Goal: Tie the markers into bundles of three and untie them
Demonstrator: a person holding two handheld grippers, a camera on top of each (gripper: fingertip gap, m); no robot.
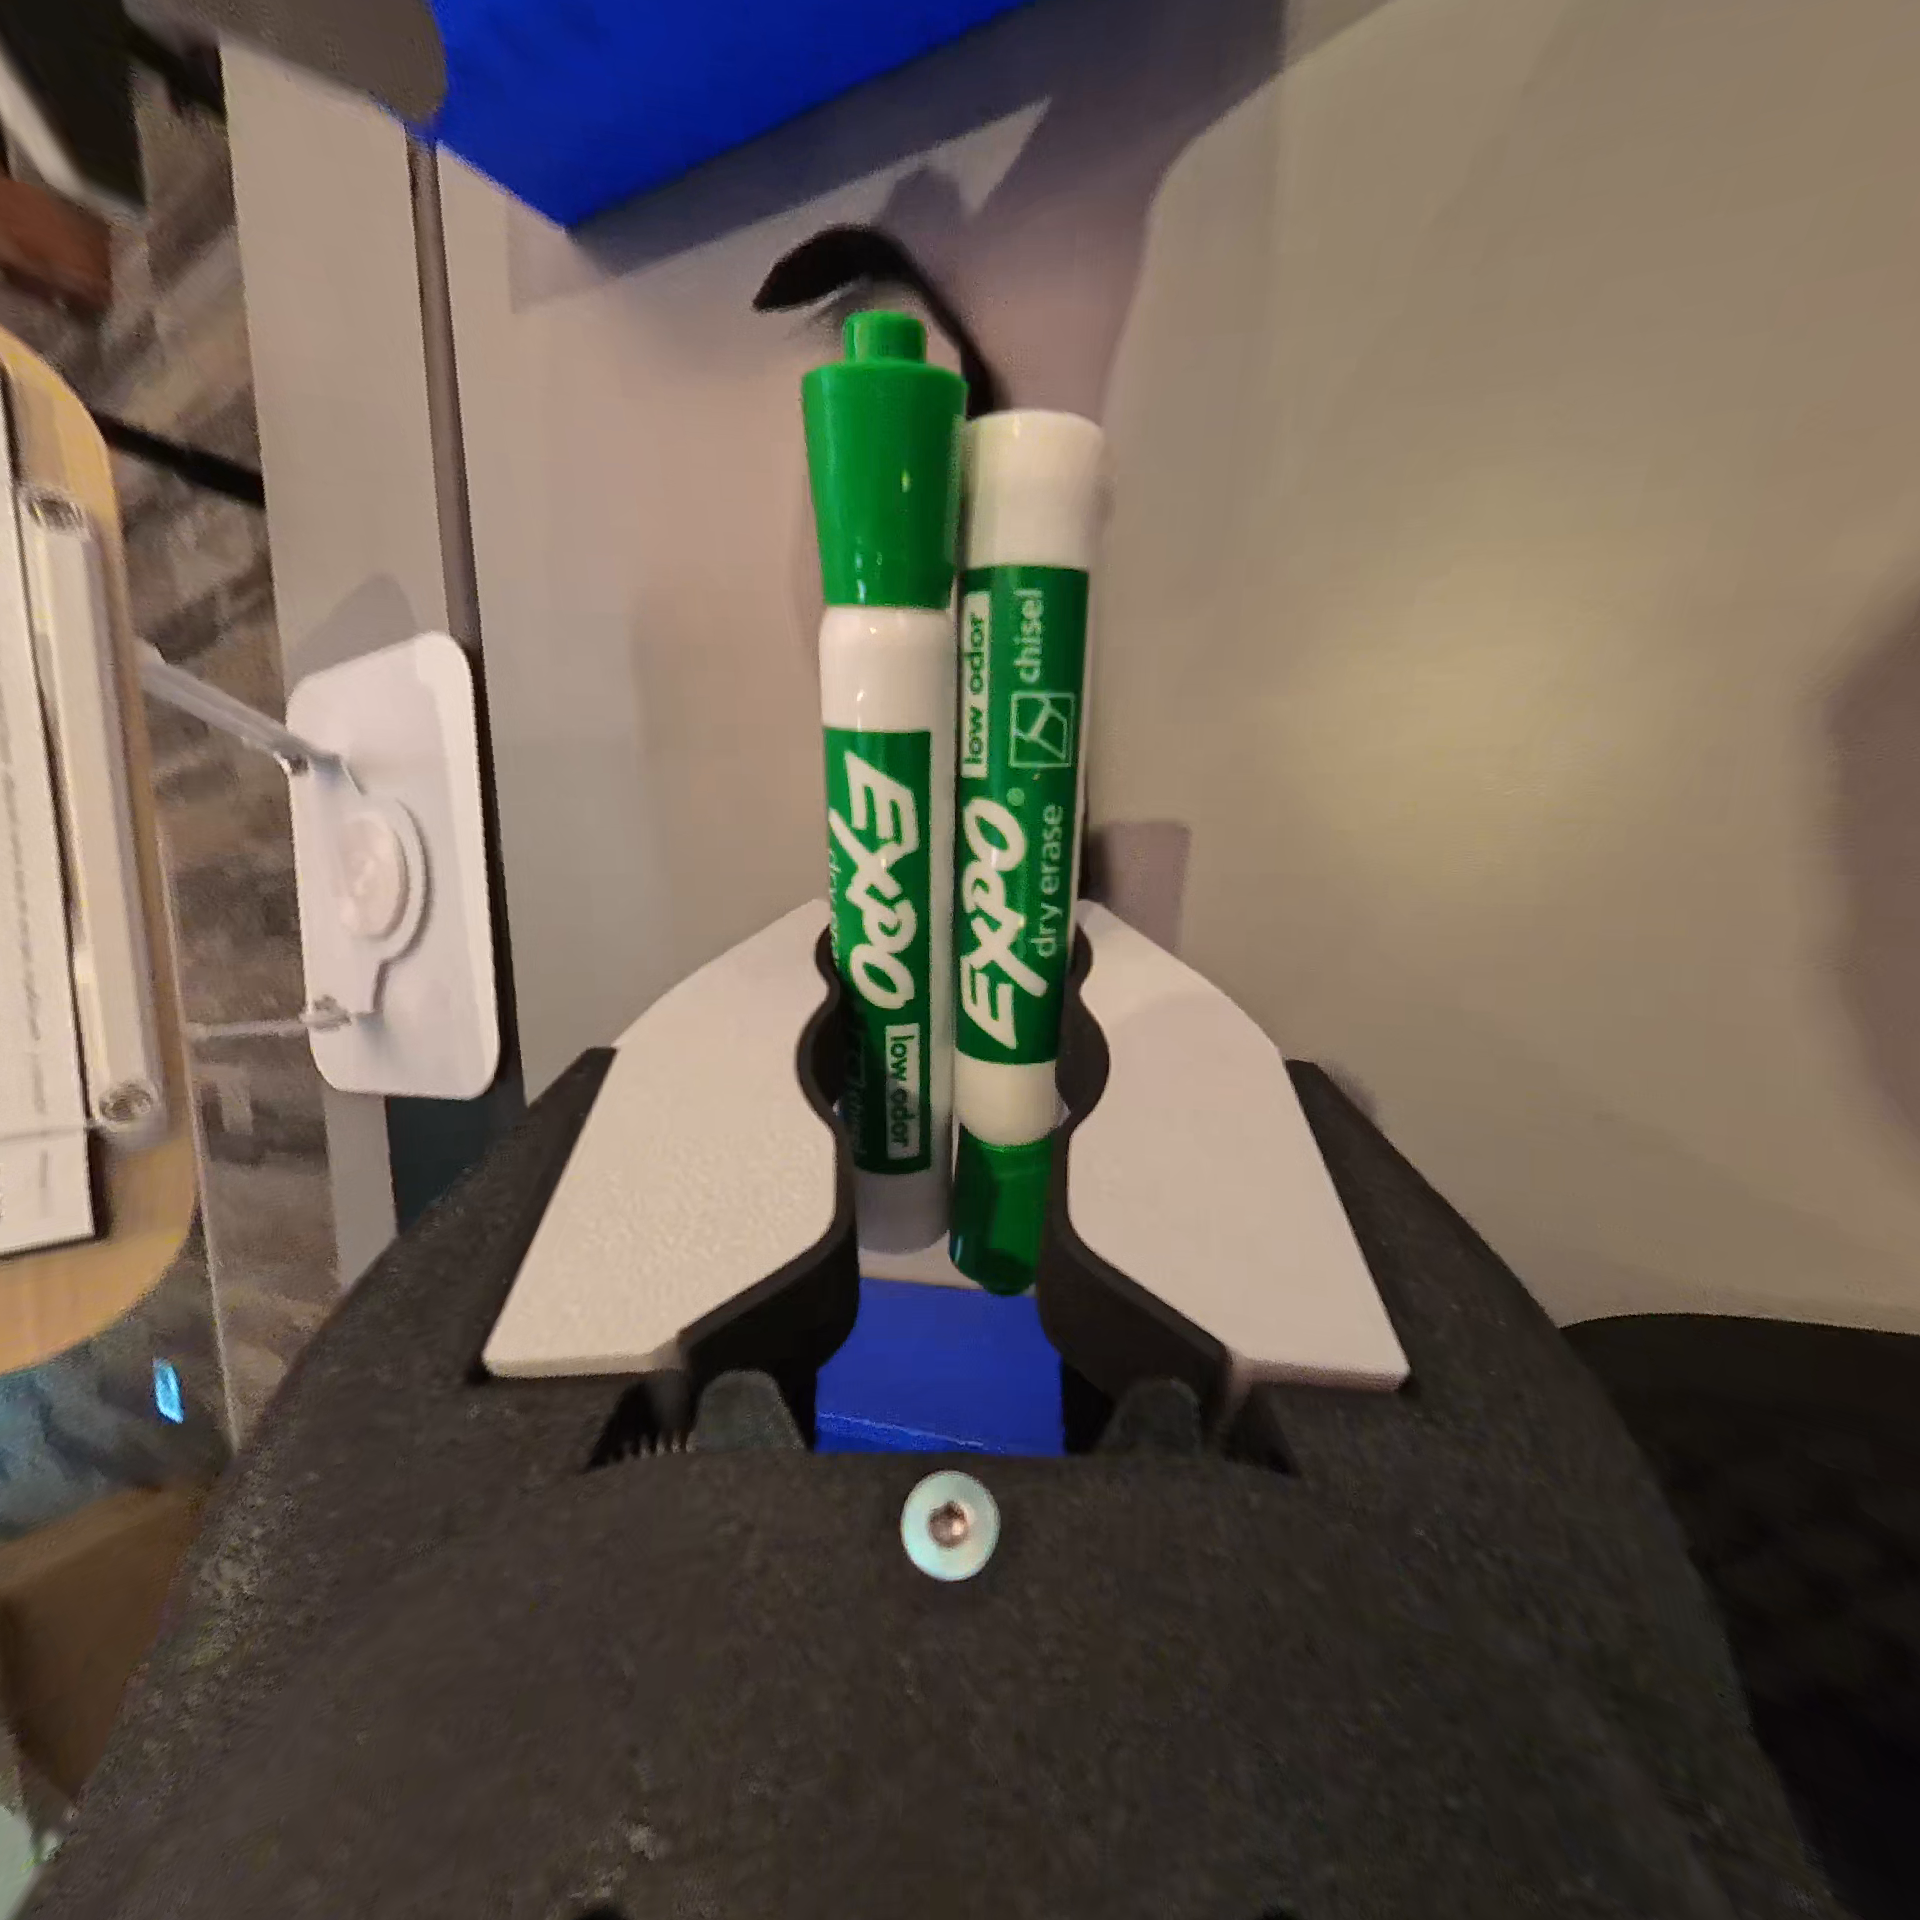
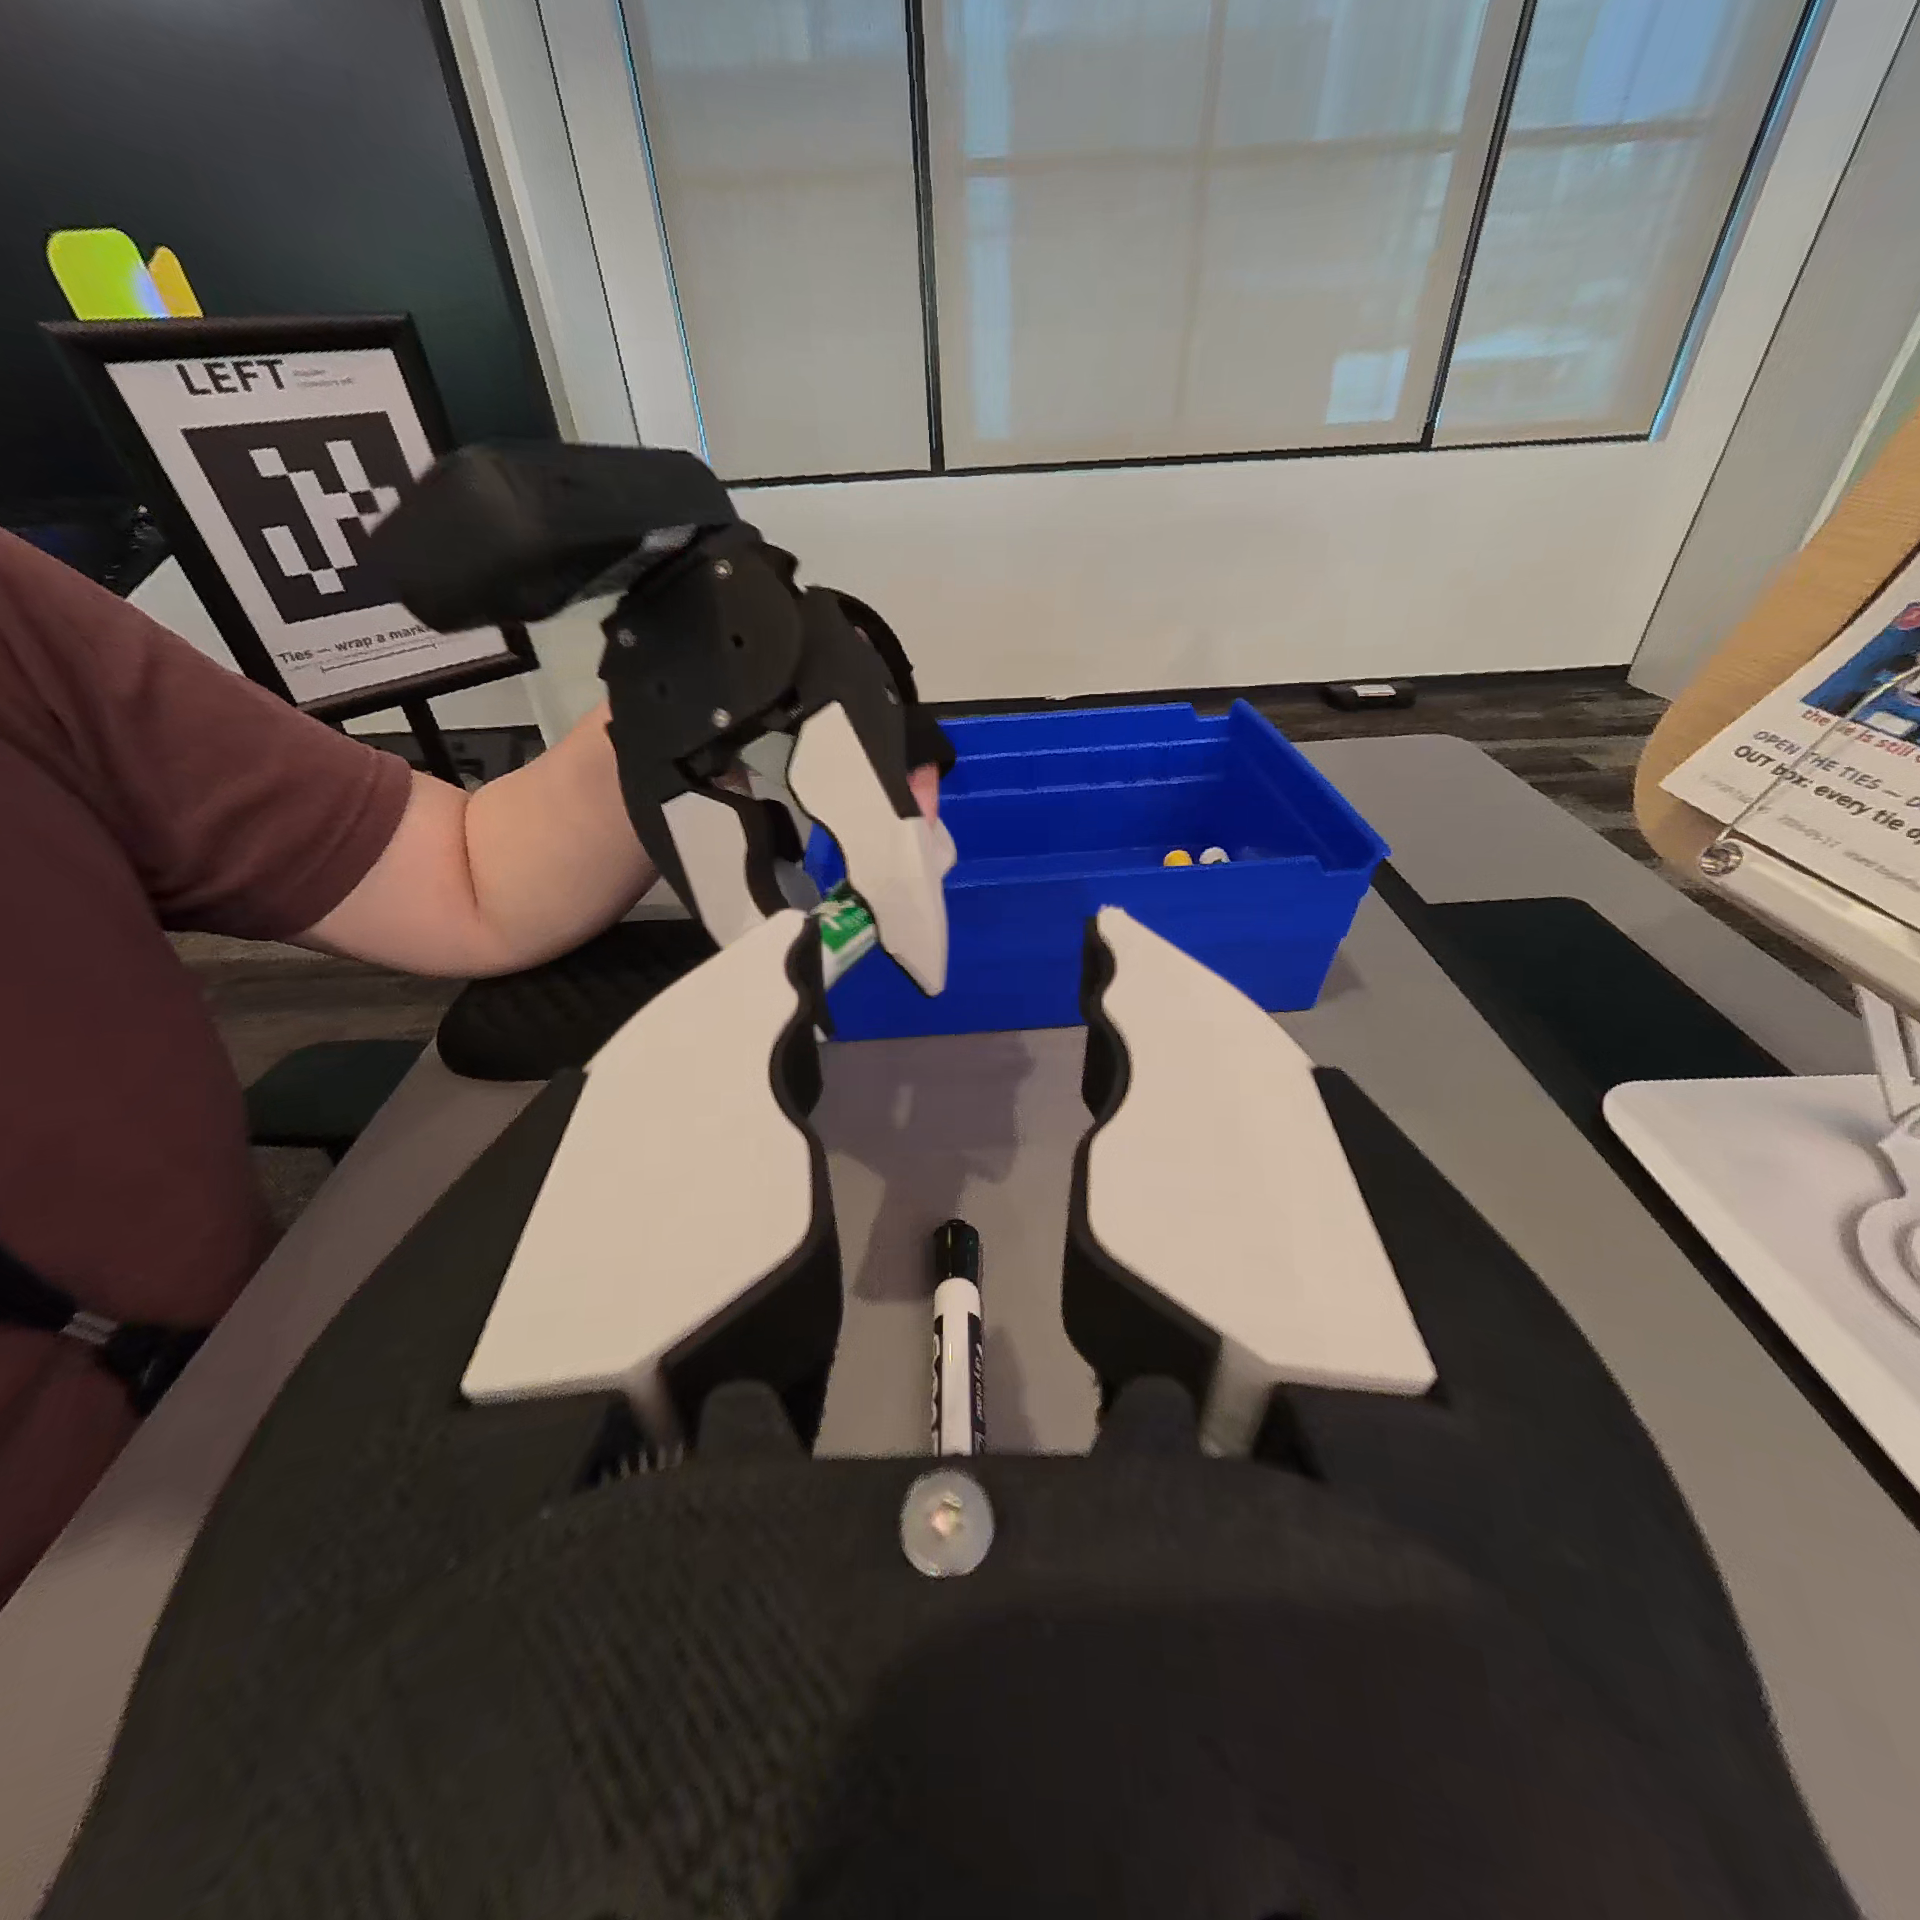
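Left wrist view only: my left gripper (image 1: 951,935) clenches two green-and-white dry-erase markers (image 1: 1023,831) side by side. Right wrist view only: my right gripper (image 2: 951,935) spread, empty, above a black-capped white marker (image 2: 956,1320) on the grey table (image 2: 1455,810) near a blue plastic bin (image 2: 1091,935).

Office-type data-collection room: grey desk (image 2: 1455,810), shaded windows (image 2: 1195,229), framed fiducial-marker sign (image 2: 281,499), instruction sheets (image 2: 1829,769).

Two green-labelled plastic markers (image 1: 951,831) side by side between left gripper (image 1: 951,935) fingers, near the blue plastic bin (image 2: 1143,935); black-capped marker (image 2: 956,1320) on grey table (image 2: 1507,831) between right gripper (image 2: 951,966) fingers.
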